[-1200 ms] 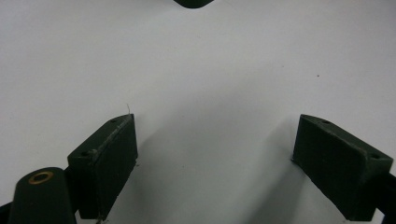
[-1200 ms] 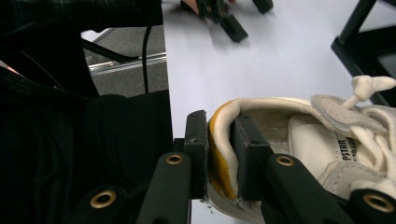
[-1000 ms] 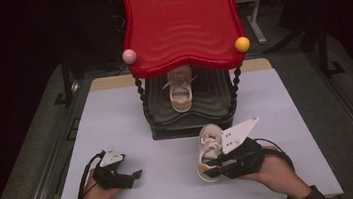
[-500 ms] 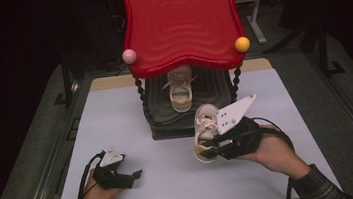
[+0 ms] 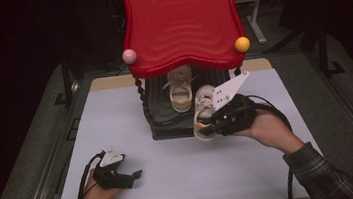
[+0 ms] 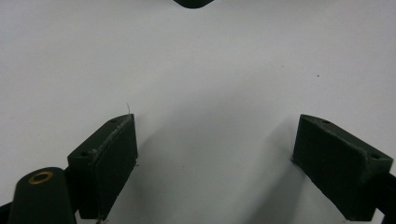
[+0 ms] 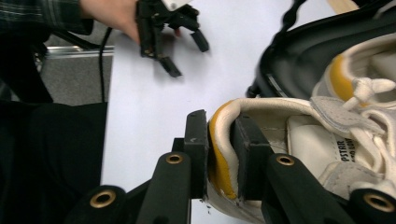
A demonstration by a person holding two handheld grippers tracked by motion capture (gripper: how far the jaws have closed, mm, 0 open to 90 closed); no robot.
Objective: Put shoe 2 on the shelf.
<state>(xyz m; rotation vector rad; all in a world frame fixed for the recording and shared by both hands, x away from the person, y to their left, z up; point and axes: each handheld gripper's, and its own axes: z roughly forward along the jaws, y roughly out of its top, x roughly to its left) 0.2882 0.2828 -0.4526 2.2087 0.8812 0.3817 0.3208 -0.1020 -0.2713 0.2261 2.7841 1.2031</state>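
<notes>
A dark room surrounds a pale grey table that fills the middle of the high view. At the lower left of that view the left gripper rests on the table, its jaws spread wide with nothing between them; a second ago it lay in the same spot. In the centre stands a black rack under a red wavy top, with a pink ball at its left corner and a yellow ball at its right. One shoe already sits inside the rack, toe toward the camera. Just right of centre the right gripper is clamped on the heel collar of a second shoe; the right gripper view shows one jaw inside and one outside the yellow-trimmed heel. A second ago this shoe was at the lower middle of the table; now it is lifted and carried up to the rack's front edge, beside the first, so the placing looks nearly due. Count: two shoes, two grippers, one rack, two balls.
</notes>
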